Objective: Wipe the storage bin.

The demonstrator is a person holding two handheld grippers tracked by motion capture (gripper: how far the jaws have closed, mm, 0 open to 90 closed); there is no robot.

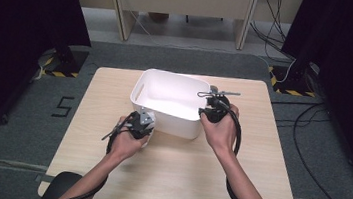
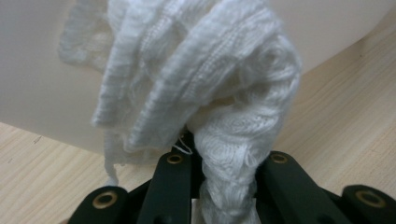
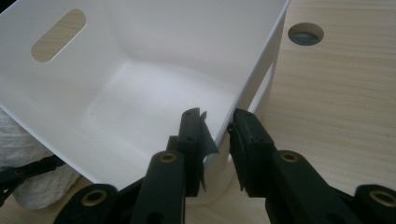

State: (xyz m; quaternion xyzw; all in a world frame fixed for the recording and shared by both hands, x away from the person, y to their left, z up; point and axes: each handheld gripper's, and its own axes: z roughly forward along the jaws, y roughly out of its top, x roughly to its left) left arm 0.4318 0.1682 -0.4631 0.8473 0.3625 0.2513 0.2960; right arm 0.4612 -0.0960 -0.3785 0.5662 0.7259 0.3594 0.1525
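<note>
High view: white bin (image 1: 172,99) sits mid-desk (image 1: 177,165), nearer the far edge, long axis running left-right, open top up. Left tongs (image 1: 148,121) at the bin's near-left corner, right tongs (image 1: 212,109) at its near-right corner. Left gripper view adds what the high view barely shows: white knit cloth (image 2: 205,88) bunched and clamped tight in the left tongs, hanging against the bin's outer wall just above the desk. Right gripper view: right tongs (image 3: 218,126) narrowed over the bin's rim at the corner, one jaw inside, one outside; handle slot (image 3: 58,35) in the far wall, round hole (image 3: 306,33) in the desk beyond.

wooden table (image 1: 177,165), white bin (image 1: 166,109) on it
</note>
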